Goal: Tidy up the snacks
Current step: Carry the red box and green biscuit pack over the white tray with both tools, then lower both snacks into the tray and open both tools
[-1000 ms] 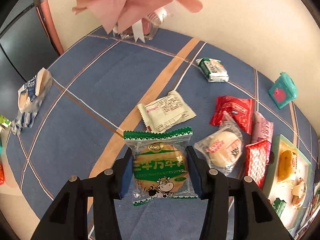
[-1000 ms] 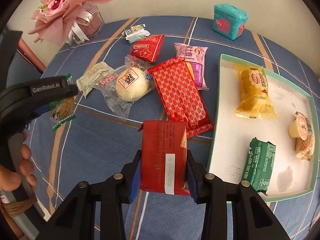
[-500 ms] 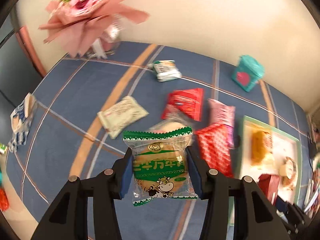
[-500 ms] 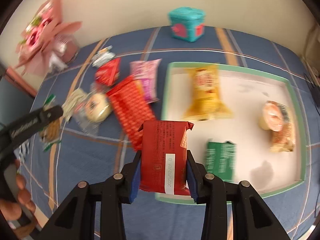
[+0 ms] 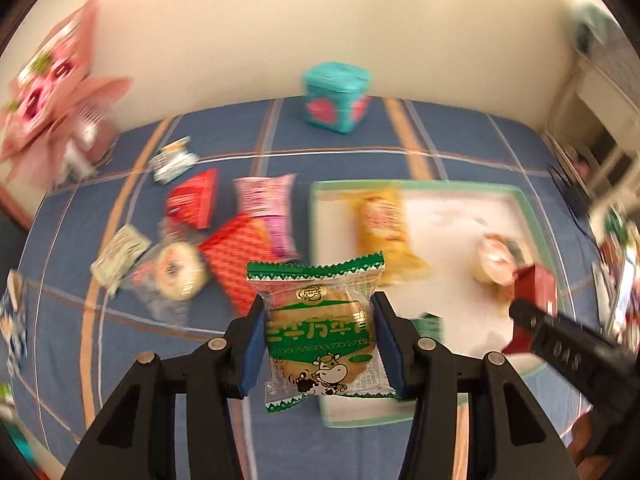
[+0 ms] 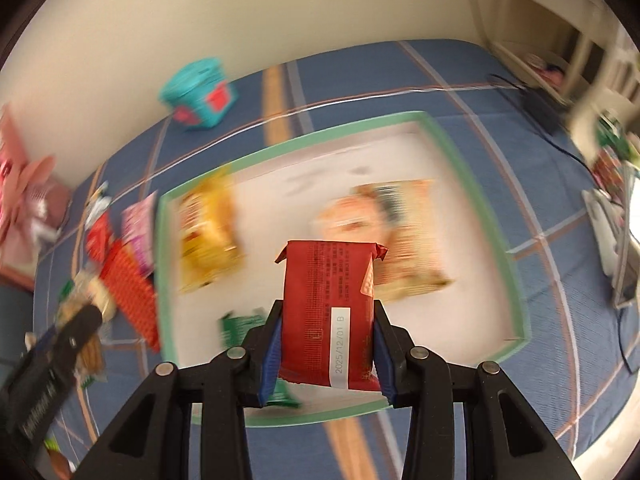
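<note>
Left gripper (image 5: 320, 344) jaws clamped on green biscuit (image 5: 320, 330), right gripper (image 6: 325, 346) jaws clamped on red pack (image 6: 328, 312), both above the tray (image 6: 520, 320): slick wrappers may slip; crowded tray risks stacking or overhang.

Motion blur smears the snacks in the tray (image 6: 516, 264) beyond the right hand-held gripper (image 6: 326, 350), whose red packet (image 6: 328, 312) hides part of the green pack (image 6: 240, 326).
</note>
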Demonstrator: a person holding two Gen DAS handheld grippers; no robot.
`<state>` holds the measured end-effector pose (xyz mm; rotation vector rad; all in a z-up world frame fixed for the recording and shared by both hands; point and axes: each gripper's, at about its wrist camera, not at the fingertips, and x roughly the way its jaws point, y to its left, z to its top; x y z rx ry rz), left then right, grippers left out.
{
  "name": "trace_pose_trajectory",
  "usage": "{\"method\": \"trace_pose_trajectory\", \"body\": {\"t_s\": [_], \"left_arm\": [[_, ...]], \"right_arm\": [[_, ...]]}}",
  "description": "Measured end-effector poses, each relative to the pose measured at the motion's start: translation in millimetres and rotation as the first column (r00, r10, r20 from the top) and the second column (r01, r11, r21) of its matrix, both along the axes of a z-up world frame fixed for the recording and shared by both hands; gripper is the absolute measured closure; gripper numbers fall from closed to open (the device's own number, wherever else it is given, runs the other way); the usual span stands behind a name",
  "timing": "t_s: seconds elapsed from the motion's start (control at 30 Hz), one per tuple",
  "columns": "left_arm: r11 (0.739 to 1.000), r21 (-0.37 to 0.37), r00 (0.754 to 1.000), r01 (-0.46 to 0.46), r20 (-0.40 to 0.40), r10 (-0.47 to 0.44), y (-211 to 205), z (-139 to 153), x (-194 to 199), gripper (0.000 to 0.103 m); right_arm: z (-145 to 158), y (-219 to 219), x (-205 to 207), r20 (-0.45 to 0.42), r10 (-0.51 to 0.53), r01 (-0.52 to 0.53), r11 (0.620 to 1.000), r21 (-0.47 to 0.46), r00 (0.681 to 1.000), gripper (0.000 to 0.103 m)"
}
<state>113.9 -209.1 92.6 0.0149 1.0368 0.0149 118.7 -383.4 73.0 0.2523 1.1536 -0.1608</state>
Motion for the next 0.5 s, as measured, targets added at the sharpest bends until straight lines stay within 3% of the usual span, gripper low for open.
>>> {"method": "trace_pose_trajectory", "body": {"t_s": [0.23,0.5], "left_arm": [[0.996,0.046,0.997,0.072,-0.009,-0.072,-34.1,-6.4,-1.5,0.052],[0.997,0.054,0.996,0.05,-0.07,-0.047,-25.7,-30.2,5.6,0.052]], "right_arm": [[4.2,-34.7,-6.7,0.002,-0.067,0.067,0.998,0.01,0.998,0.061],[-1.9,-20.6,-2.4,-0.009,-0.023,0.023,1.0,0.01,1.0,0.061]]}}
